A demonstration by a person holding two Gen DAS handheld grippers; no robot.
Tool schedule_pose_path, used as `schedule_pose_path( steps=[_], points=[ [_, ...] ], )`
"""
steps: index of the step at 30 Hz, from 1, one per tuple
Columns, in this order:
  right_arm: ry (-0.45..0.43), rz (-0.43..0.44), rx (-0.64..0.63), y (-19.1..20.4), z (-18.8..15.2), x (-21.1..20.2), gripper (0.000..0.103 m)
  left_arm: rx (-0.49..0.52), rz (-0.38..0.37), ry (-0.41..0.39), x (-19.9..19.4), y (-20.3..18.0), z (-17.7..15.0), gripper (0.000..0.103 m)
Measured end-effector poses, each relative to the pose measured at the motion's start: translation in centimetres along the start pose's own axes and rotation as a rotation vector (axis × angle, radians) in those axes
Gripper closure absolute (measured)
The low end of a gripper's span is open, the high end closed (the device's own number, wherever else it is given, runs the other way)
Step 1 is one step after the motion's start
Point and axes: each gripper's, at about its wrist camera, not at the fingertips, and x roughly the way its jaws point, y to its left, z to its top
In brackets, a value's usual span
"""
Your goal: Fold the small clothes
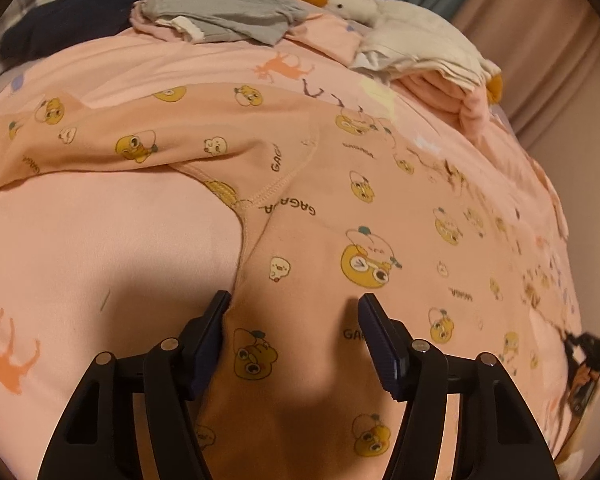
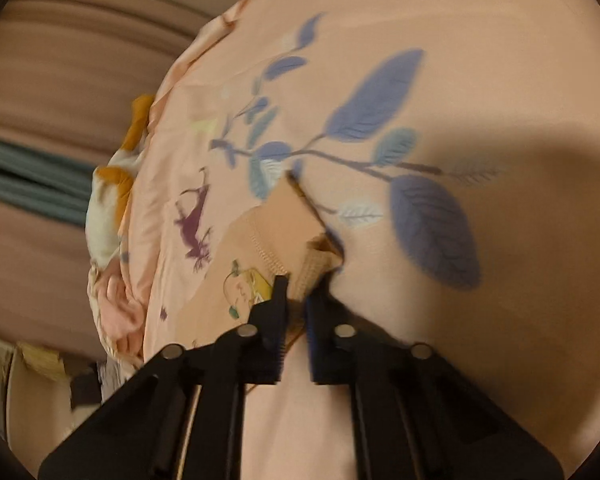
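Since the coming fold turns on which hand already has cloth, the lines run near to far.

Right gripper [image 2: 296, 292]: pressed together on a ribbed cuff or hem corner of the duck-print garment [image 2: 260, 236]; picture blurred.
Left gripper [image 1: 294, 300]: spread, pinching nothing; one finger [image 1: 216, 312] sits at the garment's side edge, cloth between the two.
Duck-print garment [image 1: 340, 220]: spread flat on the bed cover [image 1: 100, 240], body running away from the left gripper, sleeve [image 1: 120, 136] reaching toward the cover's left edge.
Nearer hand: the left lies over the body; the right has an end.
Far edge: grey clothes [image 1: 228, 8], goose toy [image 1: 380, 24].
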Motion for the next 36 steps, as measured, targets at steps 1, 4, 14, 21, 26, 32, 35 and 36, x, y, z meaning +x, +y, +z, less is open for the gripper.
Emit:
schedule_pose_path(
  steps=[1,4,14,21,26,32,35,36],
  points=[
    [-0.014,0.005,0.005,0.1,0.0,-0.2,0.097,-0.02,-0.003,-0.003,0.0,0.2,0.1,0.041],
    [-0.023,-0.048,-0.051,1.1,0.0,0.1,0.097,-0.045,0.024,0.009,0.1,0.8,0.5,0.058],
    [-0.033,0.044,-0.179,6.1,-1.2,-1.0,0.095,-0.1,0.024,0.056,-0.1,2.7,1.1,0.083],
    [-0.008,0.14,-0.435,15.5,-6.8,-3.1,0.095,-0.099,0.001,0.065,0.4,3.0,1.7,0.083],
    [0.103,0.199,-0.626,20.8,-13.7,-1.5,0.095,-0.133,-0.037,0.078,0.4,3.7,1.8,0.083],
    [0.186,0.2,-0.718,22.7,-18.2,0.6,0.095,-0.029,-0.016,0.041,0.4,2.9,1.4,0.083],
    [0.235,0.245,-0.71,22.7,-19.2,1.2,0.095,-0.05,-0.022,0.034,0.4,3.1,1.4,0.083],
    [0.246,0.259,-0.7,22.8,-19.6,1.4,0.095,-0.061,-0.019,0.036,0.5,3.1,1.4,0.083]
  ],
)
